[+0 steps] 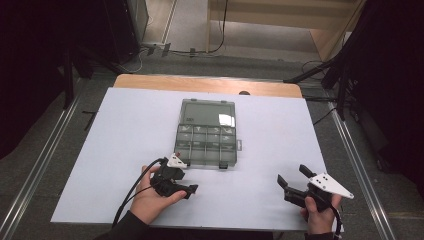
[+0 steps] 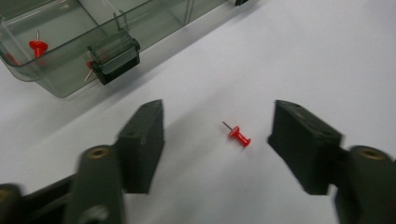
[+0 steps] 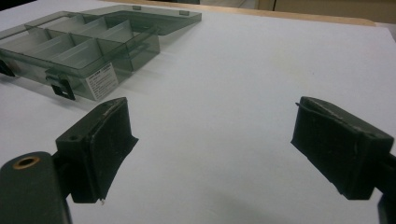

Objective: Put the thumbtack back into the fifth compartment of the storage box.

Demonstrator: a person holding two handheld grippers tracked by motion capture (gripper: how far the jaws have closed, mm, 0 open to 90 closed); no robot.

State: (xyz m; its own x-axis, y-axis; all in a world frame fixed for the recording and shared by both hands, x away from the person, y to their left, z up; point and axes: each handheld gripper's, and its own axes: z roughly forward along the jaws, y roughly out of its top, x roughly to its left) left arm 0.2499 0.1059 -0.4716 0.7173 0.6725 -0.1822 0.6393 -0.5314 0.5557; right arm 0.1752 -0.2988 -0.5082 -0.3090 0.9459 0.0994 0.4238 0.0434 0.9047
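Left hand-held gripper [image 2: 217,140] and right hand-held gripper [image 3: 212,140] both gape wide, empty.

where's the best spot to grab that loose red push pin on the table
Grip the red push pin across its plastic head, coming straight down with the open left hand-held gripper. It lies flat on the white table, needle pointing away, so the thin needle offers little hold.

Overhead high view; two low gripper views sharing the organizer box [image 1: 207,132].
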